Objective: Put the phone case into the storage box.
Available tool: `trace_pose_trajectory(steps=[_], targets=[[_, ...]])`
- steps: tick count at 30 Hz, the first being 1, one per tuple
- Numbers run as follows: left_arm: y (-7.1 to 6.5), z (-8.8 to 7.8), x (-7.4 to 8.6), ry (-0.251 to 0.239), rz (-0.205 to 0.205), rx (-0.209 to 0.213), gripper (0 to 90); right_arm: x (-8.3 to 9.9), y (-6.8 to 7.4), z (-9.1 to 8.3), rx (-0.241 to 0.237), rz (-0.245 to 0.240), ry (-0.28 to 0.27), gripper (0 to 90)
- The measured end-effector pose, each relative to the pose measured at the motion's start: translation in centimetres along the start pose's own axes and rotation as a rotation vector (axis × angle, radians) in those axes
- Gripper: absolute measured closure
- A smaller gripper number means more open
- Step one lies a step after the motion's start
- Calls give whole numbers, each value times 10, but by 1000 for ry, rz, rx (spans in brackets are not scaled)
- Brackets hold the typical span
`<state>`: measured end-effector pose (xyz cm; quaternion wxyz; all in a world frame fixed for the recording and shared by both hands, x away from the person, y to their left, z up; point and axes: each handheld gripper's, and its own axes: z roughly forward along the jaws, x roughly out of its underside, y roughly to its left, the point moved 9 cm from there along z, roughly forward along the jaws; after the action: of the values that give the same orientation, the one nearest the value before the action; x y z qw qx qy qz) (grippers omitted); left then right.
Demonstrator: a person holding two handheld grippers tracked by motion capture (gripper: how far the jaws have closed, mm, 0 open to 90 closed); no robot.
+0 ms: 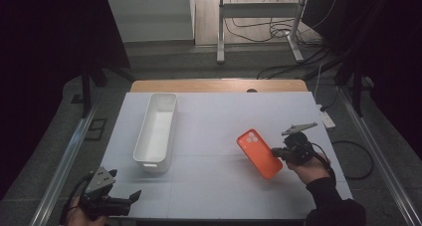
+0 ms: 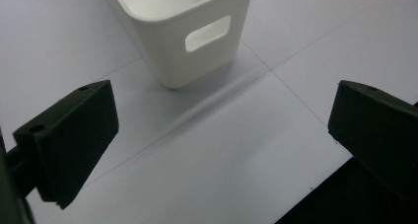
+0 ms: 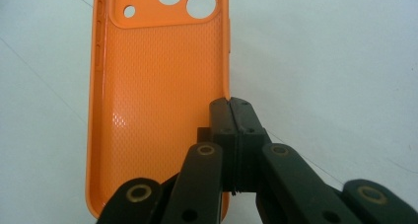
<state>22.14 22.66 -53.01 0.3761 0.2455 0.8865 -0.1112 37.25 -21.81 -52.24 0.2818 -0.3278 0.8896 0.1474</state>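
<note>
the white table [image 1: 214, 131] is carrying everything, with a long white bin [image 1: 156, 131] sitting on its left half, open side up and a handle slot showing in its near end wall in the left gripper view. the orange phone case [image 1: 259, 153] is lying on the right half, well apart from the bin, inner side up with the camera cutouts at its far end. the right gripper [image 3: 230, 104] is pinching the case's thin side wall, its jaws closed together on that rim. the left gripper [image 1: 133, 195] is hovering near the table's front left corner, jaws spread wide and holding nothing.

judging from this, the grip is looking risky: it is biting only a narrow, flexible edge off to one side, so the case is likely to swing, twist or slip free if lifted quickly. if the bin is the goal, a drooping case could be catching its rim.
</note>
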Motion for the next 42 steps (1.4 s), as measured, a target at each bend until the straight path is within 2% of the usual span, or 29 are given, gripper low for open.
trace_pose_trajectory(steps=[4,14,23,30,35,42], targets=[[0,0,0,9,-11,6,0,-4,2,-3,-5,-1,-29,889],[-5,1,-11,-17,-29,41,0,-9,6,-8,-6,-6,-72,889],[-11,3,-26,-26,-4,52,0,-13,8,-11,-4,-11,-99,889],[-16,6,-44,-53,-2,92,0,-16,13,-13,-10,-18,-114,889],[-19,13,-55,-57,17,103,0,-18,15,-14,-11,-23,-120,889],[-23,20,-68,-61,14,130,0,-20,16,-16,-9,-22,-136,889]])
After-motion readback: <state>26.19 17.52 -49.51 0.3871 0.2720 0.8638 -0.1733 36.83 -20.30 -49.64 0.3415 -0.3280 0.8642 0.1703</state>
